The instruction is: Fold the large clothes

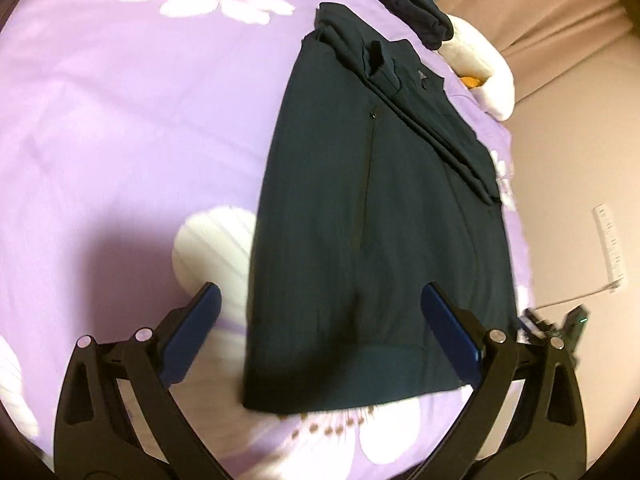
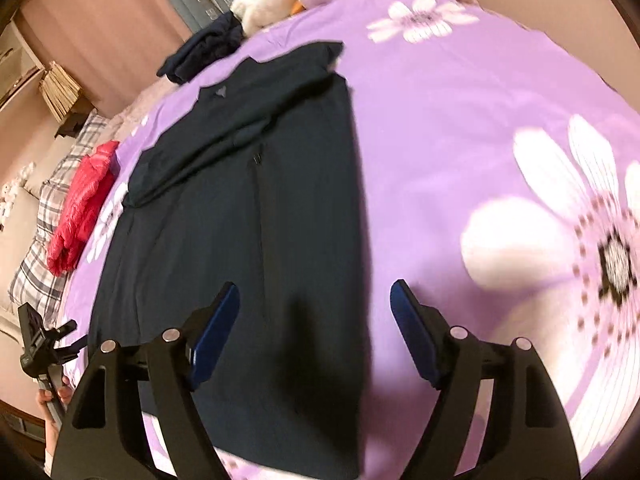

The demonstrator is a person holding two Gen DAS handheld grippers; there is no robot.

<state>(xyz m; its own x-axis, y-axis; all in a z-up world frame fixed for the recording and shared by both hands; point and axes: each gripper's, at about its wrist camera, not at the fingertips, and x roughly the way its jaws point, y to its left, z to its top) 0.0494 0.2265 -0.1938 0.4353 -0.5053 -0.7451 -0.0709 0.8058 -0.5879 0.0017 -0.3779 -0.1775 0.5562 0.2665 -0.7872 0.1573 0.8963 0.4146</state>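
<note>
A dark navy zip-up top (image 1: 360, 220) lies flat on the purple flowered bedspread (image 1: 120, 140), folded lengthwise into a long strip with a sleeve laid diagonally across its upper part. It also shows in the right wrist view (image 2: 260, 220). My left gripper (image 1: 320, 304) is open and empty, hovering above the top's near hem. My right gripper (image 2: 314, 300) is open and empty, above the hem near the top's right edge. The left gripper (image 2: 40, 340) also shows at the lower left of the right wrist view.
A dark bundled garment (image 1: 408, 4) and a white plush toy (image 1: 480, 64) lie at the far end of the bedspread (image 2: 460, 120). A red garment (image 2: 80, 204) rests on a plaid pillow (image 2: 48, 220) at the left. A white power strip (image 1: 610, 248) lies off the bed at the right.
</note>
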